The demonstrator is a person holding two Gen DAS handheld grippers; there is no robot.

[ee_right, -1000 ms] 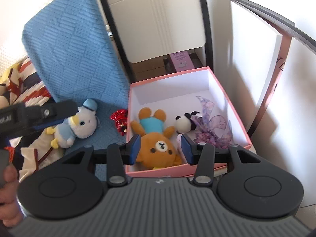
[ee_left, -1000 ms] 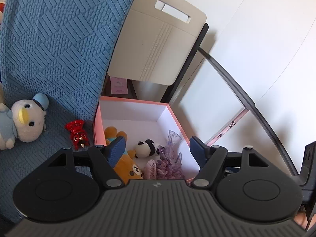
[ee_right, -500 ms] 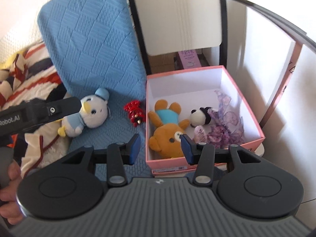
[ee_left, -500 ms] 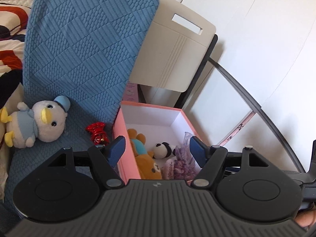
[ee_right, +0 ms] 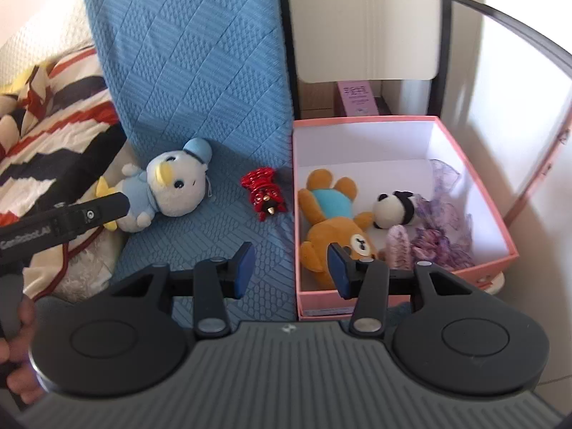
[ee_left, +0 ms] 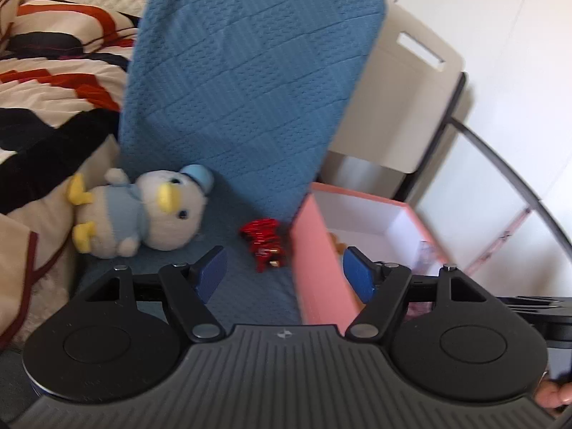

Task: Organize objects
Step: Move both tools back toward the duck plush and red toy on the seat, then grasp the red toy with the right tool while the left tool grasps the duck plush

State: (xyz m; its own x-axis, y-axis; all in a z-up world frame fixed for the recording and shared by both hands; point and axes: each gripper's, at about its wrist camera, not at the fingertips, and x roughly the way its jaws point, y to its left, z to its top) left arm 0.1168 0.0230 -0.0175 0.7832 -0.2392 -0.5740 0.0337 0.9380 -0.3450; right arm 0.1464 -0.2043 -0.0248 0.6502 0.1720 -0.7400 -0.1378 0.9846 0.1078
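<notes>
Room: bedroom corner, white walls, a bed with a striped quilt [ee_right: 46, 107] to the far left of both tongs.
Surface: blue textured cushion [ee_right: 200, 71], its seat running under and ahead of the tongs, its back rising behind.
Chair: beige folding chair [ee_right: 368, 25] beyond the box, well ahead of the right tongs.
Pink box [ee_right: 404, 211]: open, white inside, touching the cushion's edge; ahead and right of the right tongs, with its near wall between the left tongs' jaws in the left view.
Box contents: brown bear [ee_right: 336, 228], small panda [ee_right: 397, 209], purple lace items [ee_right: 443, 228].
Duck plush [ee_left: 143, 211]: lying on the cushion seat, ahead and left of both tongs, outside the box.
Red ornament [ee_left: 266, 243]: on the seat just beside the box wall, straight ahead of the left tongs, ahead and slightly left of the right tongs.
Left tongs [ee_left: 284, 273]: jaws wide apart, nothing held.
Right tongs [ee_right: 287, 270]: jaws partly apart, nothing held.
Change: over the last second both views have swung leftward off the box, so the duck and red ornament now sit nearer centre while the box has slid to the right.
Meaning: judged a shift from the filled box toward the two loose items; neither is boxed yet.
</notes>
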